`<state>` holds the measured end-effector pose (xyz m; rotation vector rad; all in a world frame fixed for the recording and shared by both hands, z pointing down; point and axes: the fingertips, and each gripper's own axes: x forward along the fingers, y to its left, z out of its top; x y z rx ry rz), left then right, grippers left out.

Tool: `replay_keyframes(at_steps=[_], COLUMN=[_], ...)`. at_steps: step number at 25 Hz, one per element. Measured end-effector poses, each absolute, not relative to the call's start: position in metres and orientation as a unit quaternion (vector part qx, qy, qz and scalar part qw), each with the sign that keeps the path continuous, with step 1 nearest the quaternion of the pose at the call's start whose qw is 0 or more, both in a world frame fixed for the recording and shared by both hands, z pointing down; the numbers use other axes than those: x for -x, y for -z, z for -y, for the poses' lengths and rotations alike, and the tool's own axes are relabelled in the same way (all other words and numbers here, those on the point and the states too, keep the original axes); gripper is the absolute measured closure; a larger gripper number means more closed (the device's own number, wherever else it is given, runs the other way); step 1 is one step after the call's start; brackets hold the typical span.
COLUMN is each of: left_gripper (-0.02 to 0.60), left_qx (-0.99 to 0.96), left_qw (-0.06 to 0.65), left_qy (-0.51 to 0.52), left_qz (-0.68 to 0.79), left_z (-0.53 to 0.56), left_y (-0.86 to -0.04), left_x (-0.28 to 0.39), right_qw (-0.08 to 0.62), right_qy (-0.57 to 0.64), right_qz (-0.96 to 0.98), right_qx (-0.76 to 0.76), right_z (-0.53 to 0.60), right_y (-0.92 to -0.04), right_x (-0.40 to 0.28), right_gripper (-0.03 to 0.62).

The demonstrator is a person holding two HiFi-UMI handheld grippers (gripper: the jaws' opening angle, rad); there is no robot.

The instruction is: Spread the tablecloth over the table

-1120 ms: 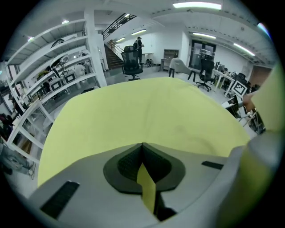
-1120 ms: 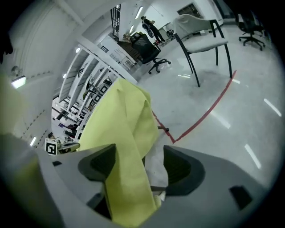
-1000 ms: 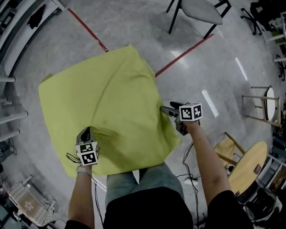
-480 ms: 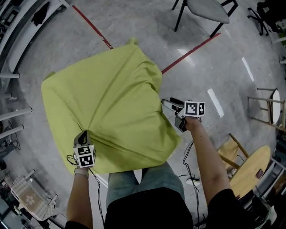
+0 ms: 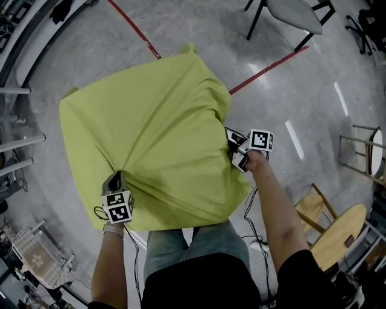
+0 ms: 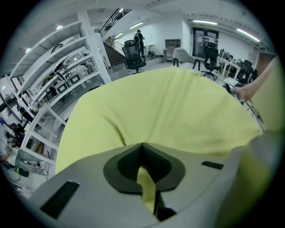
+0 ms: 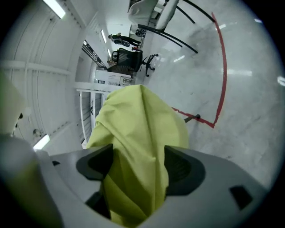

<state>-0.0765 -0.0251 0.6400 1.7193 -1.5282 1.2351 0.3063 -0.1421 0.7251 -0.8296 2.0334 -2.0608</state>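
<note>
A yellow-green tablecloth (image 5: 157, 133) lies draped over a table that it hides completely. My left gripper (image 5: 114, 179) is at the cloth's near left part, shut on a pinched fold. In the left gripper view a strip of the tablecloth (image 6: 169, 107) is clamped where the left gripper (image 6: 142, 149) closes. My right gripper (image 5: 232, 142) is at the cloth's right edge. In the right gripper view the right gripper (image 7: 140, 164) stands open, with a bunched fold of tablecloth (image 7: 138, 129) filling the gap between its jaws.
Red tape lines (image 5: 265, 69) cross the grey floor beyond the cloth. A chair (image 5: 289, 15) stands at the top right, and wooden stools and a round table (image 5: 341, 226) at the right. Shelving (image 5: 15, 151) runs along the left. Cables (image 5: 250, 217) trail by the person's legs.
The right gripper has moved left from beside the cloth onto its right edge, and cloth now sits between its jaws. The left gripper keeps its grip on the fold.
</note>
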Motion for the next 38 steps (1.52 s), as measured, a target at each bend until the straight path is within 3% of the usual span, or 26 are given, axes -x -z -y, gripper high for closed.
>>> replay_keyframes(at_steps=[2,4,7,11,19,30,38], left_gripper=[0.572,0.572,0.572,0.571,0.571,0.571,0.571], left_qx=[-0.635,-0.633,-0.622,-0.63,-0.671,-0.731,-0.741], left_qw=[0.261,0.261,0.273,0.282,0.289,0.285,0.293], left_qy=[-0.456,-0.455,-0.46,-0.466,-0.45,-0.427,-0.415], left_qz=[0.566,0.569,0.572,0.554,0.514,0.45,0.44], left_z=[0.026,0.027,0.026,0.034,0.045,0.048,0.054], left_y=[-0.64,-0.64,-0.639,-0.634,-0.637,-0.64,-0.64], left_x=[0.077,0.079,0.08,0.06,0.001,-0.071,-0.094], right_qw=[0.081,0.092,0.082,0.026,-0.016,-0.025,-0.018], right_qy=[0.679,0.672,0.648,0.582,0.494,0.464,0.472], right_qz=[-0.682,-0.689,-0.702,-0.727,-0.734,-0.694,-0.669], right_qx=[0.26,0.256,0.284,0.364,0.467,0.55,0.574], right_z=[0.144,0.147,0.148,0.148,0.149,0.149,0.15], right_y=[-0.722,-0.717,-0.709,-0.708,-0.685,-0.68,-0.681], right_x=[-0.305,-0.303,-0.306,-0.335,-0.409,-0.494,-0.517], right_gripper=[0.308,0.469,0.562,0.574,0.574,0.574,0.565])
